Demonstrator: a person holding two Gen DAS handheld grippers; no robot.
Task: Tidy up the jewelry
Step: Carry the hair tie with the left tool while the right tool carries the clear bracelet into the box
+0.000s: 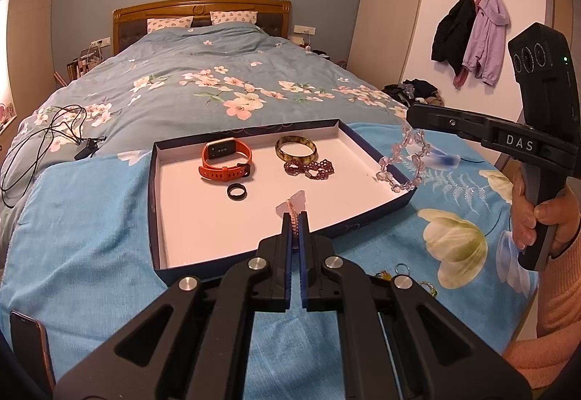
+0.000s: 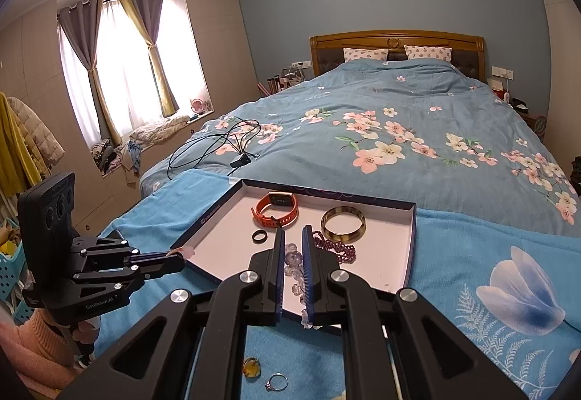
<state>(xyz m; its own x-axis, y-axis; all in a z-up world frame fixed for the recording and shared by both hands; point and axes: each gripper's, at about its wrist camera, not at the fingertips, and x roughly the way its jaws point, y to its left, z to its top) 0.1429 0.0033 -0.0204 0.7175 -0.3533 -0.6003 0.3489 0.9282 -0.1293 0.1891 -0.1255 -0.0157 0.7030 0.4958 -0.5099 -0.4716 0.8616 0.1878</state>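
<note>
Both fingers gripping: left gripper [image 1: 297,218] pinches a pink beaded strand with pale charm [image 1: 293,207]; right gripper [image 1: 412,117] holds a clear crystal-bead bracelet [image 1: 401,164] over the shallow navy-rimmed white tray [image 1: 156,204], 3 o'clock edge. Placing step; next, lower and release inside, clear of the orange watch [image 1: 225,158]

a home bedroom: a made bed [image 2: 399,131] (floral quilt), curtains [image 2: 120,48], hung coats [image 1: 472,37].

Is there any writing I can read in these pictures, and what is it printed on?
"DAS": white letters on the right gripper body.
"GenRobot.AI": on the left gripper body.
Small print on that gripper's lower left corner: too small to read.
Round emblem on the tray rim: blurred.
Orange watch screen: unreadable.
</note>
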